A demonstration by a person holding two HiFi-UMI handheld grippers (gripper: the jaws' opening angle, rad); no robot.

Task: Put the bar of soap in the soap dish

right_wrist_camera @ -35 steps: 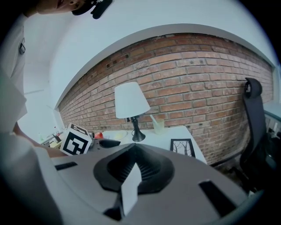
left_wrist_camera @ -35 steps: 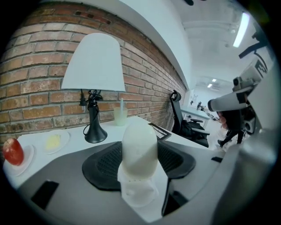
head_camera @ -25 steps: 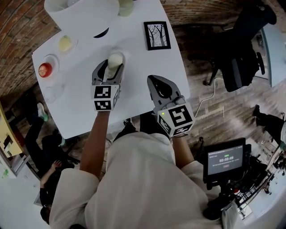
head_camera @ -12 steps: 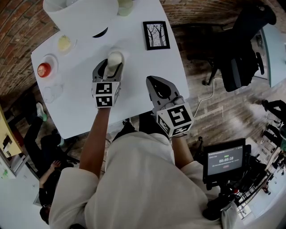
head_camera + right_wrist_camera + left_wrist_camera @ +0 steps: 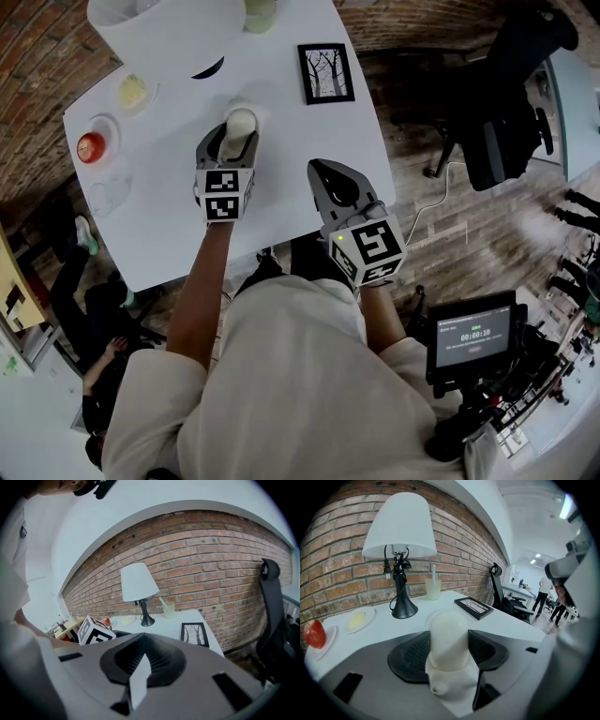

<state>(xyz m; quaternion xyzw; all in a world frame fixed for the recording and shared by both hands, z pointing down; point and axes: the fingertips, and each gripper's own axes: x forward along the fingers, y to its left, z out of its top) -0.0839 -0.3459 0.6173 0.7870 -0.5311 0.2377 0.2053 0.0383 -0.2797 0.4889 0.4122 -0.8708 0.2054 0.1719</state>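
A pale cream bar of soap (image 5: 238, 127) stands on end between the jaws of my left gripper (image 5: 236, 141), which is shut on it. It is over a shallow white soap dish (image 5: 251, 112) in the middle of the white table (image 5: 169, 216); I cannot tell whether soap and dish touch. In the left gripper view the soap (image 5: 448, 639) fills the gap of the left gripper (image 5: 448, 652), with the dish's rim (image 5: 432, 616) just beyond. My right gripper (image 5: 339, 184) hangs at the table's near right edge, shut and empty; in its own view the right gripper (image 5: 143, 660) holds nothing.
A white-shaded lamp (image 5: 173, 33) and a cup (image 5: 260, 13) stand at the back. A framed picture (image 5: 326, 73) lies at the right. Small plates hold a red fruit (image 5: 92, 146) and a yellow piece (image 5: 133, 91) at the left. An office chair (image 5: 506, 103) stands right of the table.
My left gripper has edged slightly farther onto the table with the soap still in it. The right gripper has stayed put.
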